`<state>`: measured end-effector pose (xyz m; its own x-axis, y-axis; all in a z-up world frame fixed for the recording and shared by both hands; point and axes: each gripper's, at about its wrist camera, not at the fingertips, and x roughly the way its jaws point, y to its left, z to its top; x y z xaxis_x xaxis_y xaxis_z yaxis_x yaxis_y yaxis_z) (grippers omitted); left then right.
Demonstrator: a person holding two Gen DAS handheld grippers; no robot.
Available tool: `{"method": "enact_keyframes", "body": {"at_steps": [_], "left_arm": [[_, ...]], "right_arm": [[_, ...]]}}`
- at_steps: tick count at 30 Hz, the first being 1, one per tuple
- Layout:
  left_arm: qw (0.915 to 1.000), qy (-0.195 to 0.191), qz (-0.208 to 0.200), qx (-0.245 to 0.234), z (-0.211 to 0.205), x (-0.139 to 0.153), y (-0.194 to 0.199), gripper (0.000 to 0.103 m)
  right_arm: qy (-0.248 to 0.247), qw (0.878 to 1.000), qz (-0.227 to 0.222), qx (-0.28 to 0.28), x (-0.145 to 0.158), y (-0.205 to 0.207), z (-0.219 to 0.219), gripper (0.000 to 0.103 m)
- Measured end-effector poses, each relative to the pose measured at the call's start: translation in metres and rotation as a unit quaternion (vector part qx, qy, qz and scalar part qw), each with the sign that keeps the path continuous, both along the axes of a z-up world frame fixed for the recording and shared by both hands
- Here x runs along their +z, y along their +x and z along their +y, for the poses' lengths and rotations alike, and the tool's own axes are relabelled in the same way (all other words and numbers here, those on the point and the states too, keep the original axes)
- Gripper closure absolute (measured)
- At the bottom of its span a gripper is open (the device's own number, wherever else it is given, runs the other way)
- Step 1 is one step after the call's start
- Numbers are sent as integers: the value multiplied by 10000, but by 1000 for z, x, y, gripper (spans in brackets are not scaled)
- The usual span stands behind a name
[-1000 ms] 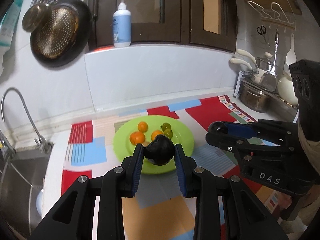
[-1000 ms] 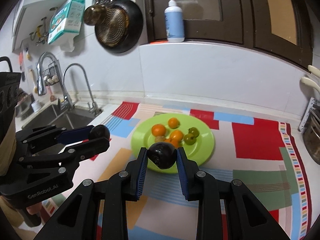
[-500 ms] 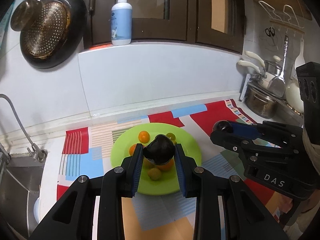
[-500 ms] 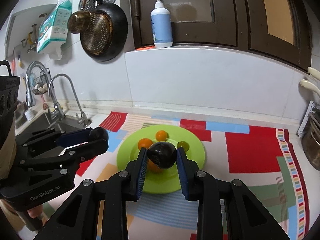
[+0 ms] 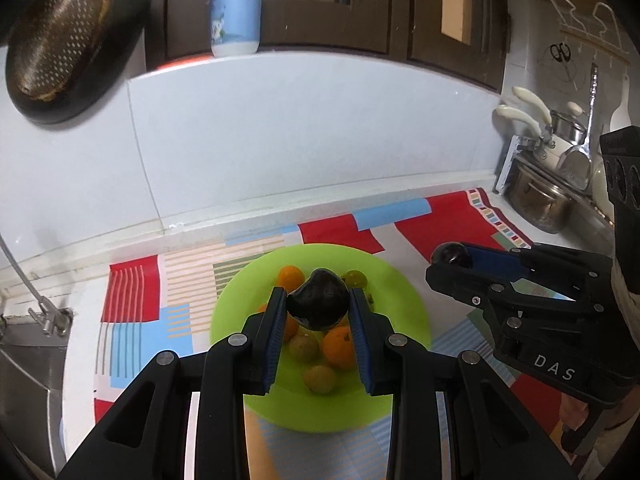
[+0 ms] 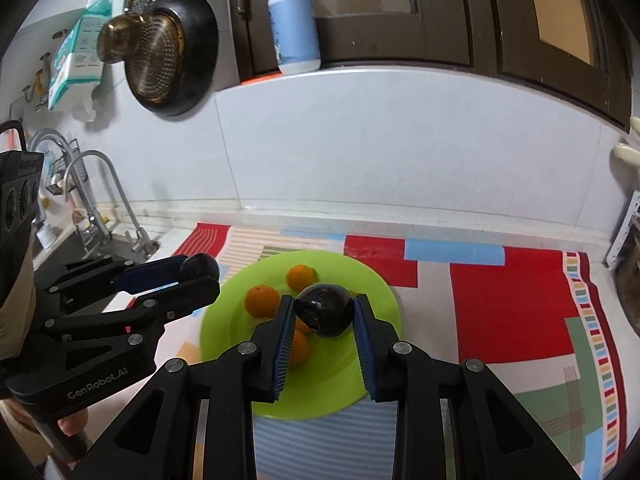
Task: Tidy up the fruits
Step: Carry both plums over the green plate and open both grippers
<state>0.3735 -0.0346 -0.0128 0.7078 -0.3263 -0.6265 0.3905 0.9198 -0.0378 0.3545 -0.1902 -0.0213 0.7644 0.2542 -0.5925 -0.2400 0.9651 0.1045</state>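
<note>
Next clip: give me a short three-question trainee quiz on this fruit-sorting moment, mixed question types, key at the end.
1. True or false: the left tool carries nothing.
2. Multiple choice: the green plate sits on A) a bare steel counter, B) a patterned cloth, C) a wooden board.
3. Fill in: the right tool grips a ____ fruit above the plate.

Key
1. False; it is clamped on a dark fruit.
2. B, the patterned cloth.
3. Dark; oranges lie on the plate.
</note>
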Motion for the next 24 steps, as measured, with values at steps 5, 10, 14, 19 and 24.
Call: {"method": "enact_keyframes", "body": {"at_steps": [5, 10, 14, 19, 24], "left_arm": [[9998, -4, 223, -13, -2, -14, 21, 72], [9993, 58, 370, -71, -8, -26, 39, 72], [9987, 109, 474, -130, -13, -36, 52, 72], [9979, 135, 608, -162, -18, -46, 66, 72], [9970, 166, 736, -188, -22, -55, 75, 72]], "right_arm": [[7, 9999, 130, -16, -11, 18, -1, 73], [-10, 9996, 266, -18, -24, 36, -2, 73], [-1, 9993, 384, -41, -33, 48, -5, 73], [-11, 9986, 525, -43, -45, 60, -8, 73], [-14, 9980, 630, -39, -55, 71, -8, 73]]}}
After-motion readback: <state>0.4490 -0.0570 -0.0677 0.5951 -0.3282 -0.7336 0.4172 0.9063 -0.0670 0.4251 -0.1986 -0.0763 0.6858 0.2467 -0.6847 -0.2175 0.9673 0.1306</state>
